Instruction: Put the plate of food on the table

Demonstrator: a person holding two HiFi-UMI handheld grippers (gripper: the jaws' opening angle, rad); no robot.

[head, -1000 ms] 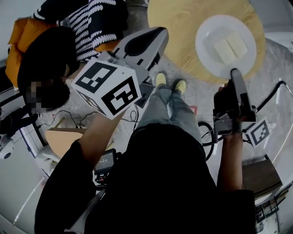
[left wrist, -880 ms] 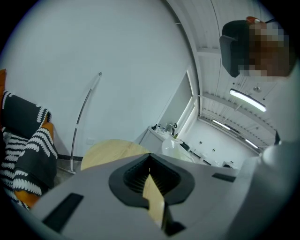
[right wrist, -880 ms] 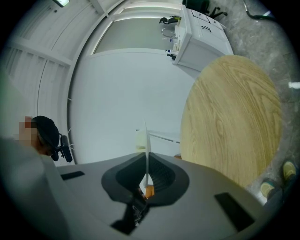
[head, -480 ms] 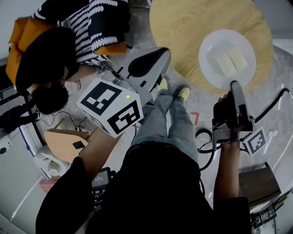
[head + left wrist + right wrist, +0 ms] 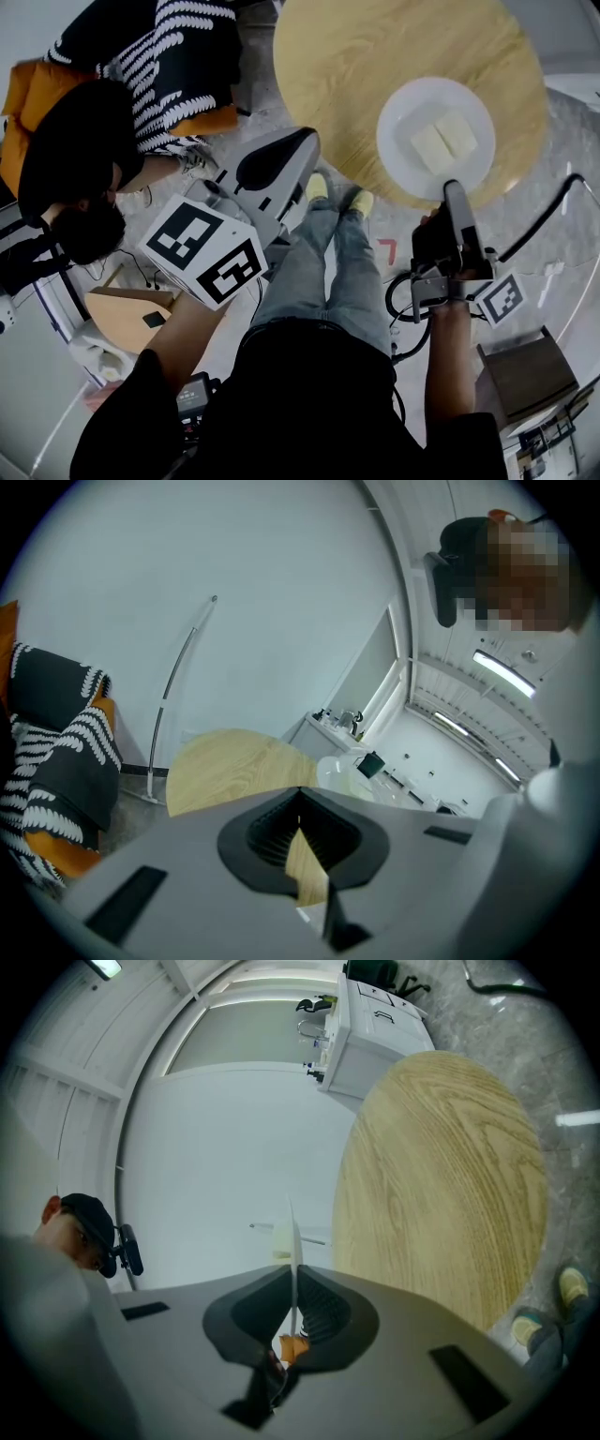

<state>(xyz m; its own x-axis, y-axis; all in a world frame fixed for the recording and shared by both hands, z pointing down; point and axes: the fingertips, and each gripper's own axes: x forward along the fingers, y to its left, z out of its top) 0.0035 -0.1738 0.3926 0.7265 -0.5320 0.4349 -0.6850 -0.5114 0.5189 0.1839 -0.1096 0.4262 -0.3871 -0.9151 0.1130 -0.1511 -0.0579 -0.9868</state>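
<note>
Right gripper view: we are pinching the white plate (image 5: pixel 292 1227) by its rim with our right tool (image 5: pixel 293 1274). We are holding it, carrying two pale food blocks (image 5: pixel 442 142), over the round wooden bench's (image 5: pixel 337 66) near edge. Our left tool (image 5: pixel 298 803) is hanging pressed together, empty.

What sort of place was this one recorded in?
Probably a staged lounge or dining corner indoors: a round wooden table, a striped pillow on orange cushions, cables across the floor.
</note>
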